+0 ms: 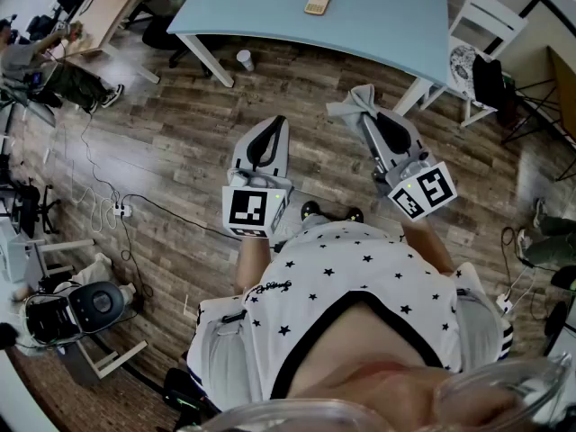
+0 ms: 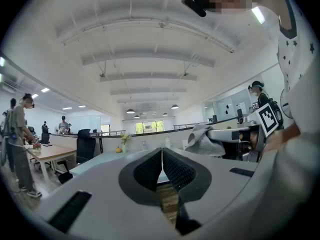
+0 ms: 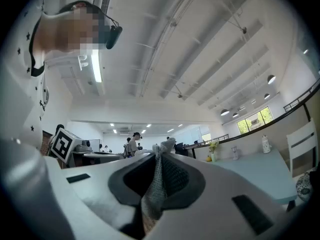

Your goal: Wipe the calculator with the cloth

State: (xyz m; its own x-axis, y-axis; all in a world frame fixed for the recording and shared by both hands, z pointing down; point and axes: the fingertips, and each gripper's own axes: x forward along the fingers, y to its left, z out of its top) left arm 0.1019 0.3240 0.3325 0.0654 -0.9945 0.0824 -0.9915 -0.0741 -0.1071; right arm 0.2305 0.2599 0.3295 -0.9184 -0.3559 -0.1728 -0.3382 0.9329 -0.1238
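Before the starred shirt [image 1: 351,268], the right gripper [image 1: 371,120] clamps the cloth [image 1: 354,103], ready for wiping. The left gripper [image 1: 273,131] is closed and empty; the calculator [image 1: 317,2] lies well ahead.

the person wears a white shirt [image 1: 360,268] scattered with small black stars, with a black band round the neckline. the left gripper [image 1: 277,122] and right gripper [image 1: 369,115] have pale grey, rounded shells with long dark slots sunk into them. each carries a white cube [image 1: 250,209] printed with black square markers. their fingers [image 2: 149,171] are black with a fine ridged texture.
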